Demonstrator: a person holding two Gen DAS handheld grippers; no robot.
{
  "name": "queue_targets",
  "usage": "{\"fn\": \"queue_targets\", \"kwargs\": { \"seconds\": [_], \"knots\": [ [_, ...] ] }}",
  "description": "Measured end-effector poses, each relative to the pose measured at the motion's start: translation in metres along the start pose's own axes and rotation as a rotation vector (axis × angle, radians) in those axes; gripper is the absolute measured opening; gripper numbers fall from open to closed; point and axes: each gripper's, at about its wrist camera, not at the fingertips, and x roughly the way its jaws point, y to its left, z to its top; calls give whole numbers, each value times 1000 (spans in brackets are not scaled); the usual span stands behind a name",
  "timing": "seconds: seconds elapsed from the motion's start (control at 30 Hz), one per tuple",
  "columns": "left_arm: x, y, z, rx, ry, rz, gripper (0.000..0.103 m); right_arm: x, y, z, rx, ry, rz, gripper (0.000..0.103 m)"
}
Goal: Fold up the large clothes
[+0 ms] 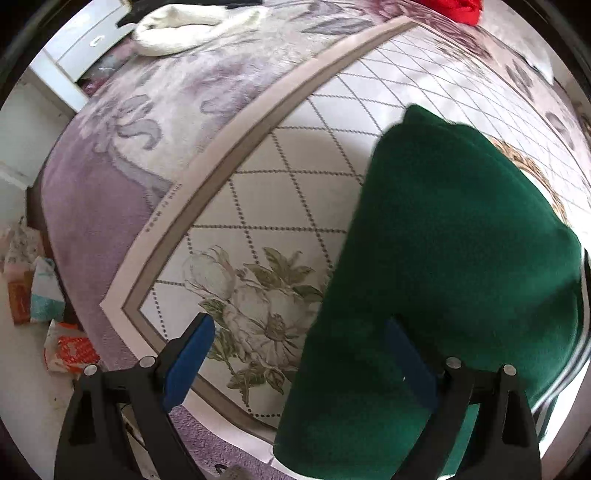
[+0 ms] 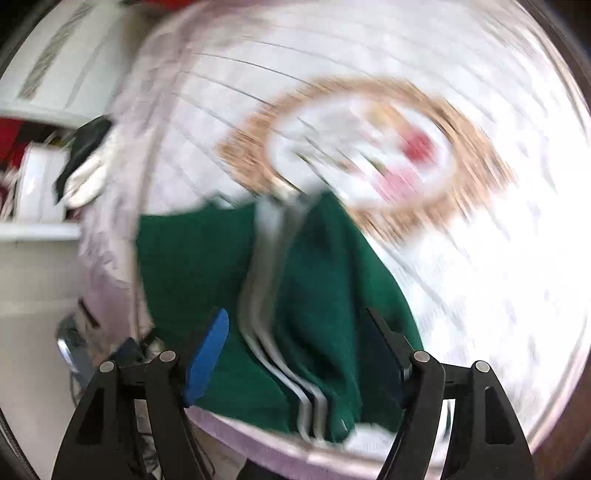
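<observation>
A dark green garment [image 1: 443, 266] with white side stripes lies folded lengthwise on a bed blanket [image 1: 280, 155]. My left gripper [image 1: 299, 358] is open just above the garment's near left edge; its right blue pad is over the green cloth, its left pad over the blanket's flower print. In the blurred right wrist view the same green garment [image 2: 207, 258] lies with its white stripes [image 2: 266, 258] running between the jaws. My right gripper [image 2: 295, 354] is open above it, holding nothing.
A white garment [image 1: 184, 29] and a red cloth [image 1: 454, 9] lie at the far end of the bed. White drawers [image 1: 85, 51] stand beyond the bed's left corner. Bags and packets [image 1: 40, 295] litter the floor at left.
</observation>
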Motion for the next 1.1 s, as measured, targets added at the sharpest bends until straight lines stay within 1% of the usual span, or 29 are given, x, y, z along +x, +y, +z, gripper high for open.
{"fn": "queue_targets", "kwargs": {
  "seconds": [0.03, 0.07, 0.1, 0.2, 0.3, 0.37, 0.4, 0.43, 0.47, 0.5, 0.53, 0.57, 0.6, 0.63, 0.67, 0.7, 0.73, 0.8, 0.83, 0.9, 0.93, 0.97, 1.0, 1.03, 1.07, 1.1],
  "knots": [
    [-3, 1, 3, -19, -11, 20, 95, 2, 12, 14, -42, -3, 15, 76],
    [-5, 3, 7, -34, -21, 37, 95, 8, 33, 32, -114, 2, 38, 76],
    [-8, 7, 11, -55, -36, 59, 95, 14, 53, 44, -180, 12, 44, 76],
    [-9, 21, 22, -112, -61, 110, 95, 54, 132, 69, -422, 93, 31, 76],
    [0, 42, 39, -185, -52, 128, 95, 99, 200, 78, -641, 192, -4, 76],
    [6, 52, 46, -211, -47, 128, 95, 128, 233, 74, -759, 239, -39, 76],
    [10, 58, 50, -225, -46, 128, 95, 147, 247, 70, -825, 274, -74, 76],
    [12, 61, 51, -230, -45, 128, 95, 159, 256, 66, -861, 289, -103, 75],
    [14, 64, 53, -234, -43, 123, 95, 177, 265, 63, -912, 306, -125, 54],
    [16, 66, 53, -236, -42, 118, 95, 187, 268, 61, -935, 306, -144, 46],
    [16, 67, 52, -238, -40, 108, 95, 196, 265, 64, -909, 324, -147, 36],
    [18, 69, 51, -239, -38, 101, 95, 203, 251, 78, -764, 365, -96, 30],
    [19, 72, 48, -240, -31, 93, 95, 208, 232, 94, -586, 403, -30, 27],
    [21, 73, 47, -242, -23, 87, 95, 216, 205, 111, -359, 444, 45, 24],
    [22, 75, 45, -247, -15, 79, 95, 226, 171, 120, -109, 498, 130, 22],
    [23, 77, 44, -254, -5, 67, 95, 232, 149, 123, 42, 527, 195, 22],
    [24, 79, 42, -263, 5, 50, 95, 232, 143, 123, 78, 532, 218, 22],
    [18, 82, 41, -273, 1, 28, 95, 222, 144, 125, 74, 538, 235, 23],
    [15, 81, 42, -271, -4, 21, 95, 214, 147, 127, 52, 532, 238, 28],
    [7, 78, 43, -260, -18, -2, 95, 186, 156, 133, -45, 488, 223, 44],
    [3, 74, 45, -254, -23, -14, 95, 163, 160, 136, -109, 443, 194, 67],
    [-1, 70, 47, -246, -29, -27, 95, 137, 162, 137, -189, 377, 144, 81],
    [-4, 66, 49, -238, -36, -35, 95, 115, 162, 135, -259, 317, 105, 81],
    [-8, 60, 51, -223, -44, -39, 95, 95, 162, 131, -335, 276, 61, 81],
    [-12, 52, 53, -202, -56, -38, 95, 76, 160, 123, -410, 257, 31, 81],
    [-13, 49, 55, -192, -61, -37, 95, 69, 157, 114, -464, 256, 10, 81]
  ]
}}
